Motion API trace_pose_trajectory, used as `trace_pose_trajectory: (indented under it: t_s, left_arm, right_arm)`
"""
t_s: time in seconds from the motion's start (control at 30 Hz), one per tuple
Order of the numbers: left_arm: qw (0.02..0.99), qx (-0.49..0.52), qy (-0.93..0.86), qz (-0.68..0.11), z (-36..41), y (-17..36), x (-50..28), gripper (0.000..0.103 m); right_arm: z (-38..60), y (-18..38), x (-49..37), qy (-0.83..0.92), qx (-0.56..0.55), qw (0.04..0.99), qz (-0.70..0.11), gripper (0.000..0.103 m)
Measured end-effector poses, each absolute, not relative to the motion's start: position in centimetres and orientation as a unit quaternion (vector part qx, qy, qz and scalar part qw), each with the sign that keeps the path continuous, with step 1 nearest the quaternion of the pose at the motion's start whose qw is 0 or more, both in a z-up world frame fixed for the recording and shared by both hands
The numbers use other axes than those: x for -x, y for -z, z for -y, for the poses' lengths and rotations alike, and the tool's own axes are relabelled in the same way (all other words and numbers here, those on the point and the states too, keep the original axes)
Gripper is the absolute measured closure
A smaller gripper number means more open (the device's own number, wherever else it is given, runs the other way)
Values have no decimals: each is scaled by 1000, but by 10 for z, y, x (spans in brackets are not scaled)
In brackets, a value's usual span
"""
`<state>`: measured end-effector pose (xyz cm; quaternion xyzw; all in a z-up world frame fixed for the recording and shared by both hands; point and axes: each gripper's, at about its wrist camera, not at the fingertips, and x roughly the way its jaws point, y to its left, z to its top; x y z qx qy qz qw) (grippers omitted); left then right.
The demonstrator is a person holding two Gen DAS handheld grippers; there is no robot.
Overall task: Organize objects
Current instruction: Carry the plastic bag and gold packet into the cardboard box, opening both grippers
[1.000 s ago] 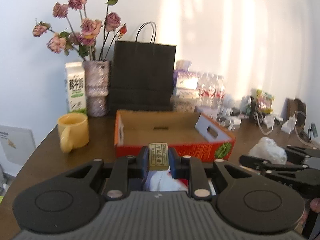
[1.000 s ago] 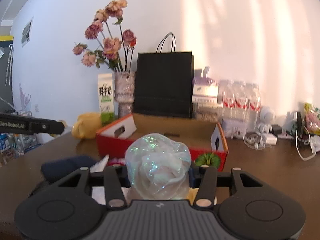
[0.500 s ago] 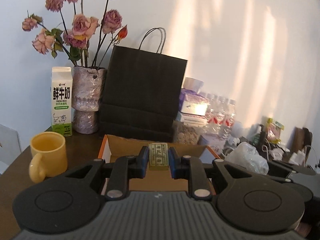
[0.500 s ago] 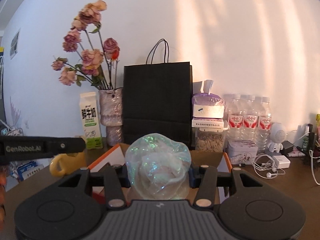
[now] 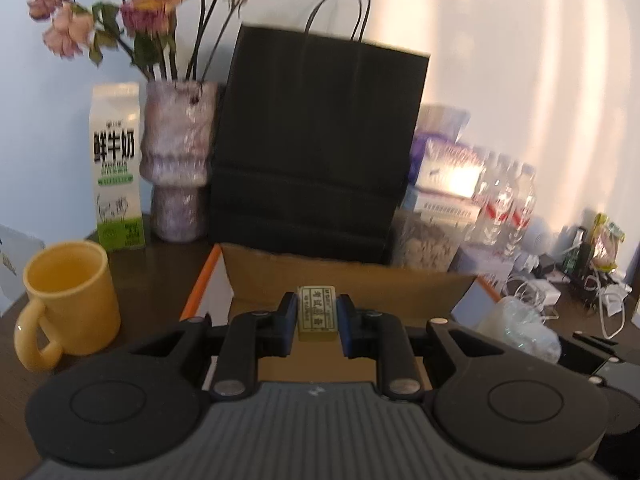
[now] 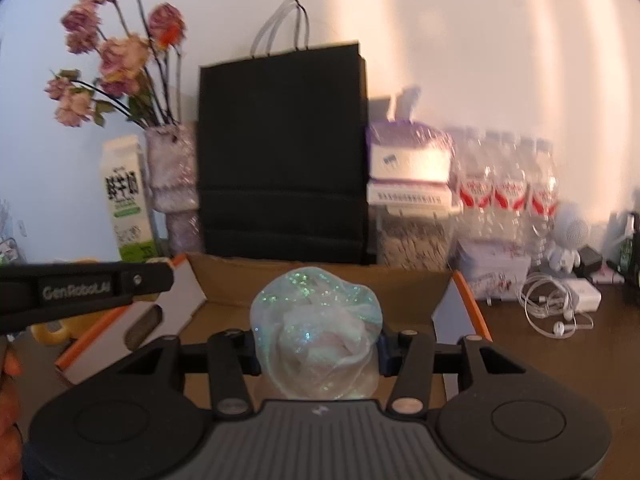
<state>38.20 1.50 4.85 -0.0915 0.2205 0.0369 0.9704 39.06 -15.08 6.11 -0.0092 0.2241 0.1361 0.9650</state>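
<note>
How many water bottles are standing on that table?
3 water bottles show clearly, side by side against the wall, right of the tissue pack and the black paper bag. More may be hidden behind them.

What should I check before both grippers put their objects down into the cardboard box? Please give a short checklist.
1. Left gripper clamps the small green-labelled block: ok.
2. Right gripper clamps the glittery plastic ball: ok.
3. Cardboard box lies open below both grippers: ok.
4. Box floor free under the objects: cannot tell, hidden.
5. Grippers apart from each other: ok.
6. Yellow mug outside the box, out of the way: ok.
</note>
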Motion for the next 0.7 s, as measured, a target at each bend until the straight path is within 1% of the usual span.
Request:
trace_pose_trajectory:
  t_s: [0.13,0.27,0.3,0.33,0.37,0.4,0.43,0.47,0.5,0.53,0.7]
  left_arm:
    - [965,99,-44,-238,-21,-39,-389,81]
    - [965,103,-43,-236,-22,-37,-388,81]
    - [966,103,-42,-233,-22,-38,-387,81]
    - [967,102,-42,-232,-21,-39,-387,80]
    - [968,100,-43,-228,-20,-39,-386,70]
    - [968,98,-43,-226,-19,-40,-385,59]
    - [968,96,-47,-225,-18,-40,-385,32]
    - [969,92,-55,-223,-16,-40,-384,7]
    - [970,87,-67,-217,-15,-41,-383,0]
    - [971,83,-75,-210,-13,-42,-381,0]
    - [969,89,-81,-217,-15,-43,-382,0]
  right_arm:
    - [152,-52,-397,-135,7,962,-239,56]
    - [151,-52,-396,-135,10,962,-238,56]
    - [150,-51,-396,-135,11,961,-239,54]
    - [150,-51,-395,-133,12,962,-240,49]
    - [150,-52,-394,-131,12,961,-242,45]
    - [150,-52,-395,-129,11,961,-242,29]
    - [151,-51,-395,-126,10,962,-242,14]
    - [151,-52,-395,-124,9,962,-242,10]
    - [152,-52,-395,-123,7,962,-242,5]
    - [152,-53,-395,-120,5,963,-243,1]
    - [156,-50,-399,-109,-4,960,-258,0]
